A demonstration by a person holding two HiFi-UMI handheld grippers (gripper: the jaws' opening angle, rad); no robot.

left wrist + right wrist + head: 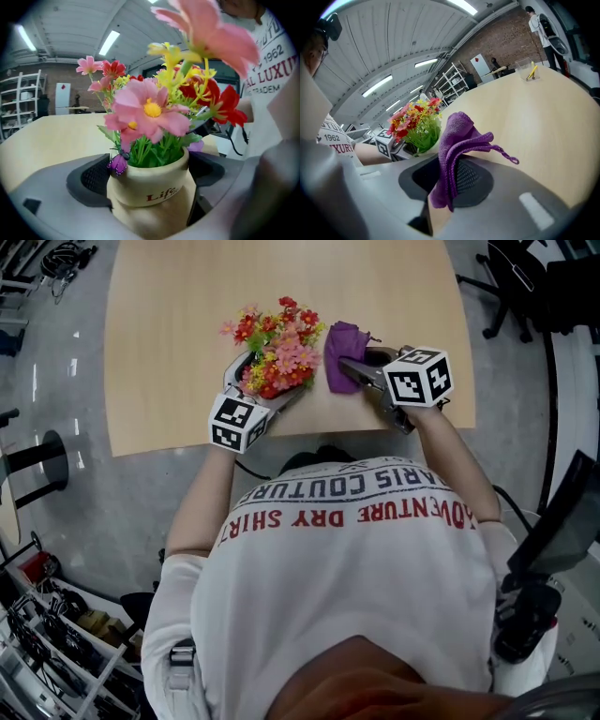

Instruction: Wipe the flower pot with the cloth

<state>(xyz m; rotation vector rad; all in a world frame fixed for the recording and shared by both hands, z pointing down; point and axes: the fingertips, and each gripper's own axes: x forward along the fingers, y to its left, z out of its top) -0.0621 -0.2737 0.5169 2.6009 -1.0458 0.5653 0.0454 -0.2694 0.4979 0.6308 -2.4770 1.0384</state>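
While the person stands at the near edge of the wooden table [169,352], the left gripper [267,382] has its jaws closed in on the flower pot [150,190]. The left gripper view shows the beige pot wedged upright between the two dark pads, which press its sides low on the body. Pink, red and yellow flowers [146,110] rise above the jaws, and a small purple butterfly [117,164] sits at the rim. The right gripper [360,367] has its jaws nearly together, pinching the purple cloth [457,150]. One bunched fold stands up past the fingertips and a thin loop trails toward the tabletop. From the head view, the cloth hangs just beside the flowers on their right; whether it touches the pot cannot be made out.
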